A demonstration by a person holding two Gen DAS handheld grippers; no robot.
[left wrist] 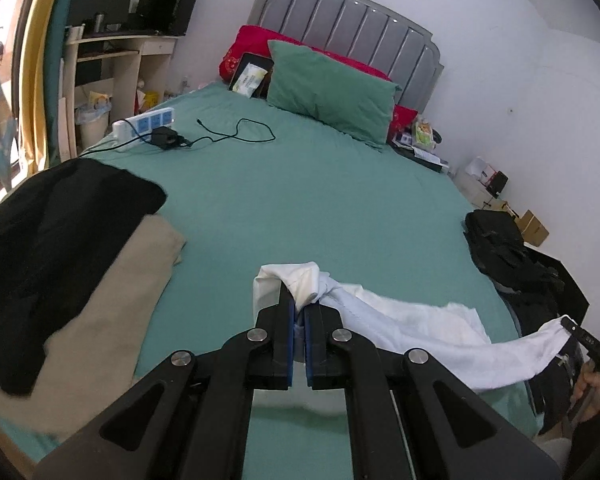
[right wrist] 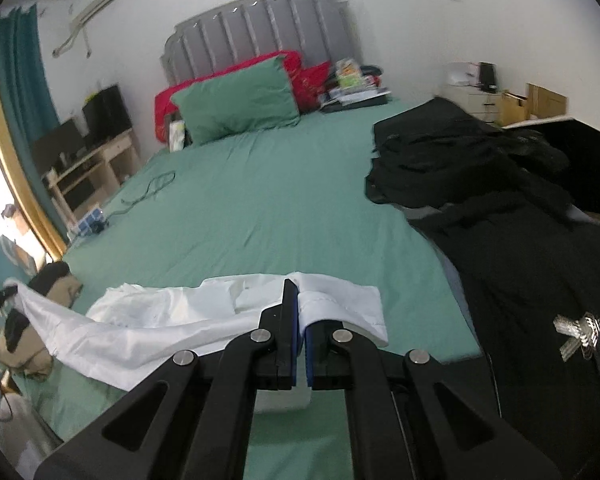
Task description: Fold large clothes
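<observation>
Both tools pinch opposite ends of the white garment [left wrist: 412, 328], left tool [left wrist: 299, 308] and right tool [right wrist: 299, 308] holding it stretched over the green bed [left wrist: 300, 200], likely for laying flat.

Plain white garment [left wrist: 412, 328] on green bedsheet [left wrist: 300, 208]; green pillow [left wrist: 332, 88], red pillow [left wrist: 256, 46], grey headboard [left wrist: 352, 20].

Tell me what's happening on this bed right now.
A person is folding a white garment over a green bed, with a handheld gripper in each hand. The left gripper and the right gripper are each shut on a part of its edge, so the cloth hangs stretched between them above the sheet. A black and beige pile lies on one side, dark clothes on the other.
</observation>
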